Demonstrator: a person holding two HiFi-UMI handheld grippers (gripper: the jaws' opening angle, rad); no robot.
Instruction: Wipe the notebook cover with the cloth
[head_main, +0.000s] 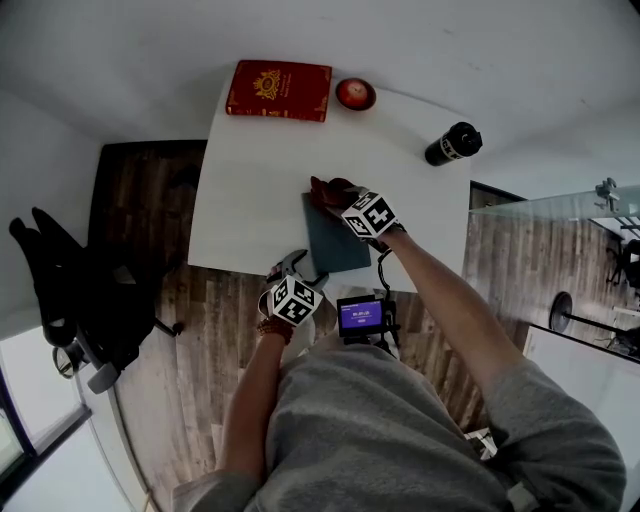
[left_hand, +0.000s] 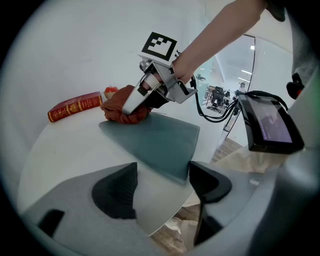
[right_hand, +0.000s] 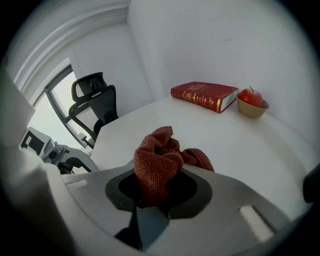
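Note:
A dark grey-green notebook (head_main: 335, 240) lies flat near the front edge of the white table (head_main: 250, 190). A rust-red cloth (head_main: 332, 192) rests bunched on its far corner. My right gripper (head_main: 350, 205) is shut on the cloth (right_hand: 162, 162) and presses it onto the notebook's (left_hand: 155, 140) far end. In the left gripper view the cloth (left_hand: 122, 107) shows under the right gripper (left_hand: 137, 107). My left gripper (head_main: 288, 270) hovers open at the table's front edge, just short of the notebook's near corner, with nothing between its fingers (left_hand: 117, 190).
A red hardback book (head_main: 279, 90) and a small bowl with a red apple (head_main: 355, 94) sit at the table's far edge. A black bottle (head_main: 452, 144) lies at the far right. An office chair (head_main: 75, 290) stands left of the table. A small screen device (head_main: 360, 316) hangs at my chest.

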